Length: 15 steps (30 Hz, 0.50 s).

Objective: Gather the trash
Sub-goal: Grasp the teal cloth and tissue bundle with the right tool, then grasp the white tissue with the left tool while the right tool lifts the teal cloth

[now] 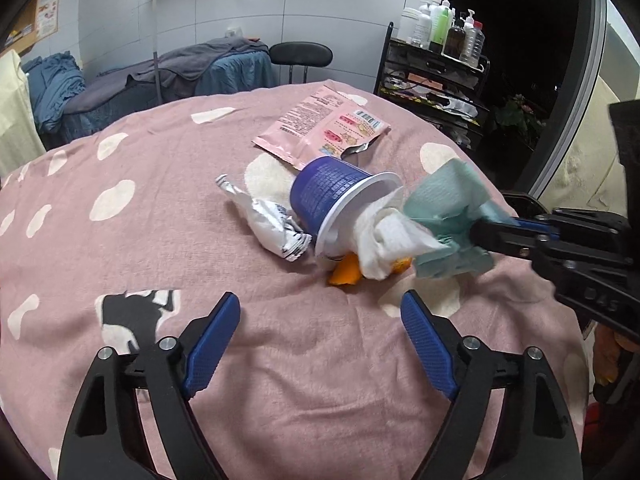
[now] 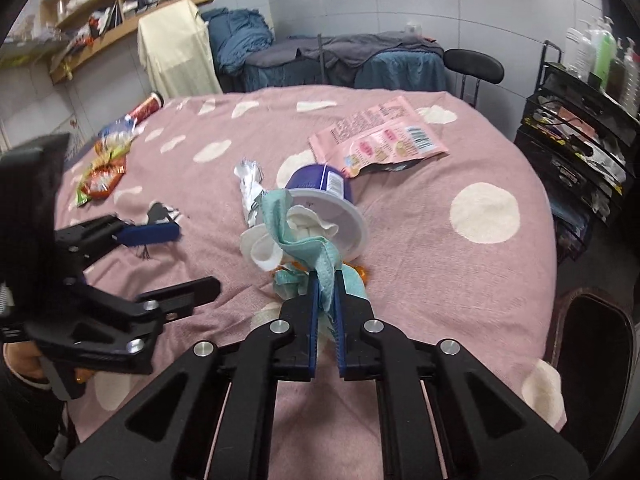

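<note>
Pink polka-dot cloth (image 1: 168, 240) covers the bed in the left wrist view, with a draped couch and a black stool against the tiled wall behind it. At the middle lies a blue cup (image 1: 328, 196) on its side, mouth toward the camera. White tissue (image 1: 384, 240) spills from that mouth, and orange peel (image 1: 345, 274) lies just under the rim. A crumpled silver wrapper (image 1: 268, 224) touches the cup's left side; a pink packet (image 1: 328, 124) lies just behind the cup. To the right of the cup, the right gripper (image 1: 478, 236) is clamped on a teal cloth (image 1: 448, 216) that touches the tissue. The left gripper (image 1: 320, 320) is near the cup on the camera side, jaws wide apart with nothing between them. From the right wrist view, the same cloth (image 2: 420, 184) runs back to wooden shelves. The right gripper (image 2: 324, 280) pinches the teal cloth (image 2: 304, 236), which drapes across the cup (image 2: 320, 184) mouth. The packet (image 2: 380, 136) lies behind the cup, and snack wrappers (image 2: 104, 168) lie well to its left. The left gripper (image 2: 192, 256) stands gaping to the left of the cup.
</note>
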Tool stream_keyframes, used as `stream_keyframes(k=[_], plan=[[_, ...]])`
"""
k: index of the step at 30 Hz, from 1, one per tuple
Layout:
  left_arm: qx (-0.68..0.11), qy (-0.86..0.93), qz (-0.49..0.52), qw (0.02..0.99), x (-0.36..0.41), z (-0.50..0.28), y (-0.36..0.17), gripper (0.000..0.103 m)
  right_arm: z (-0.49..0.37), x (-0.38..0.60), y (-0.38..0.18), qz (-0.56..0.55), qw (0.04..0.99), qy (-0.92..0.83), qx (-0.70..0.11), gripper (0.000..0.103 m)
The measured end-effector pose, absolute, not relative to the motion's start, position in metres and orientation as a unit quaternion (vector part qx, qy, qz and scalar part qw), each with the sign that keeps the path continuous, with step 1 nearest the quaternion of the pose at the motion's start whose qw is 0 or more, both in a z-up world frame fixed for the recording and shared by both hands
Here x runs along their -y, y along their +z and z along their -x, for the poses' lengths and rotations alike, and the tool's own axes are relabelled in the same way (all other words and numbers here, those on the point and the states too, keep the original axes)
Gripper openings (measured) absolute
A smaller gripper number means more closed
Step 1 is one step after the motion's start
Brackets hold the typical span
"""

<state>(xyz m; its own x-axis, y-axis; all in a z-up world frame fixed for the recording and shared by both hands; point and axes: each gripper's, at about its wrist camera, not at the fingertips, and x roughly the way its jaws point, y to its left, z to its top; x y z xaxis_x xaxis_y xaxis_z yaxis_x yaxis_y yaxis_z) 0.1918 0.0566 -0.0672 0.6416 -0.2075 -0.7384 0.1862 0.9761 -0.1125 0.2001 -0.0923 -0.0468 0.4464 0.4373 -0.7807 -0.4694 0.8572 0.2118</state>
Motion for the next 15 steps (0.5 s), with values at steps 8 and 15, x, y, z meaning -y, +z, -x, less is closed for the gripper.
stream_keyframes(k=[8,15], plan=[[-0.407,-0.155,0.0,0.9,-0.028,-0.193,-0.063,0.08,-0.189,0.125,-0.029,-0.015,0.869,0.244,-0.43,0.008],[-0.39,-0.202,-0.061,0.896,0.02,-0.194,-0.057,0.08,-0.181,0.147,-0.024,-0.034,0.874,0.227,-0.428,0.008]])
